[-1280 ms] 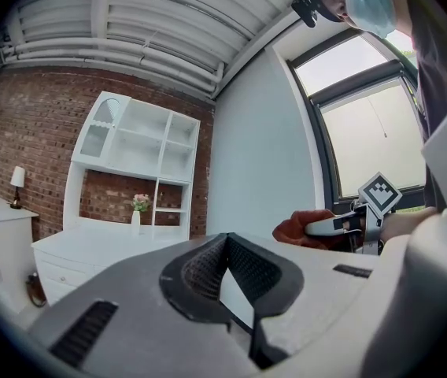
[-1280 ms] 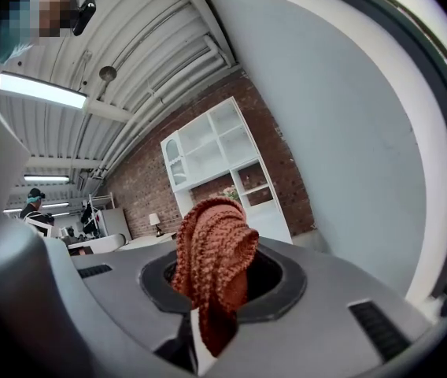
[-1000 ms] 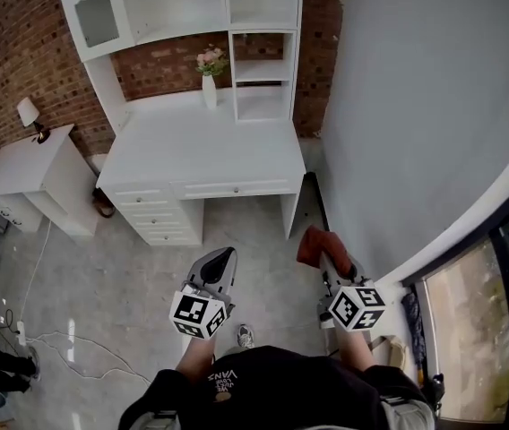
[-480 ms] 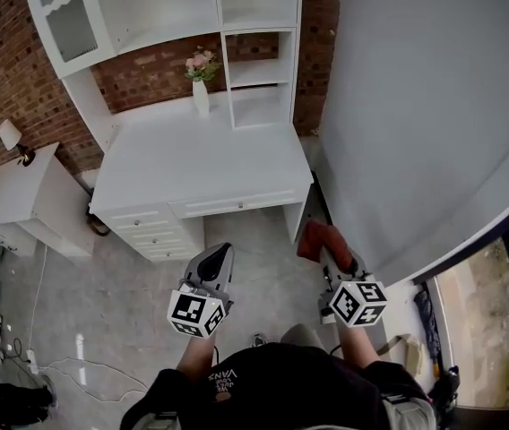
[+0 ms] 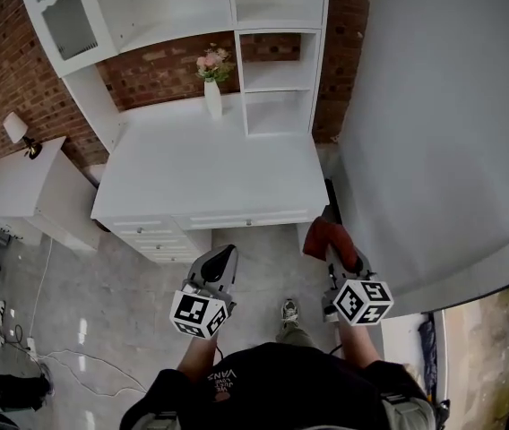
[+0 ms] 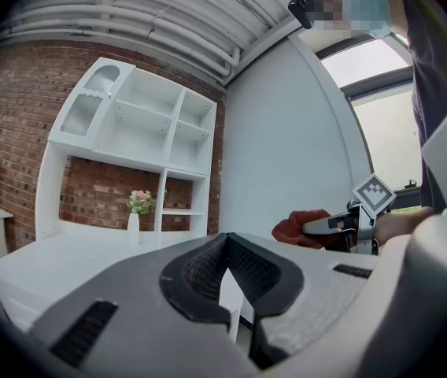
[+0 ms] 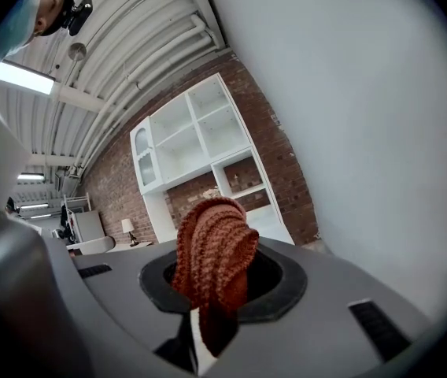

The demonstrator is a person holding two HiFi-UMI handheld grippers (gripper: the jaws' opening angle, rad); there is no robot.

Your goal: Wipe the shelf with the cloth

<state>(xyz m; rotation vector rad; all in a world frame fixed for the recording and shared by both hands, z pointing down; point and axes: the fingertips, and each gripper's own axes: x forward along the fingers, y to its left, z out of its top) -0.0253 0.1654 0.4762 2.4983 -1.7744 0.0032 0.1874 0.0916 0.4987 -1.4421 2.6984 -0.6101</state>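
A rust-red knitted cloth [image 5: 323, 237] [image 7: 212, 258] [image 6: 301, 227] is bunched in my right gripper [image 5: 328, 243], whose jaws are shut on it. My left gripper [image 5: 221, 261] hangs beside it over the floor, jaws shut with nothing between them. Both are in front of a white desk [image 5: 210, 170] with a white shelf unit [image 5: 277, 61] [image 6: 133, 136] [image 7: 196, 144] on top, against a brick wall. The shelf compartments are well ahead of both grippers, beyond the desk top.
A white vase of pink flowers [image 5: 212, 83] stands at the back of the desk. A white side table with a small lamp [image 5: 20, 131] is at the left. A grey wall [image 5: 434, 133] runs close on the right. Cables [image 5: 21, 348] lie on the floor at the left.
The desk and shelf have come closer in the head view and shifted right. Both grippers keep their places relative to the person, the cloth still held.
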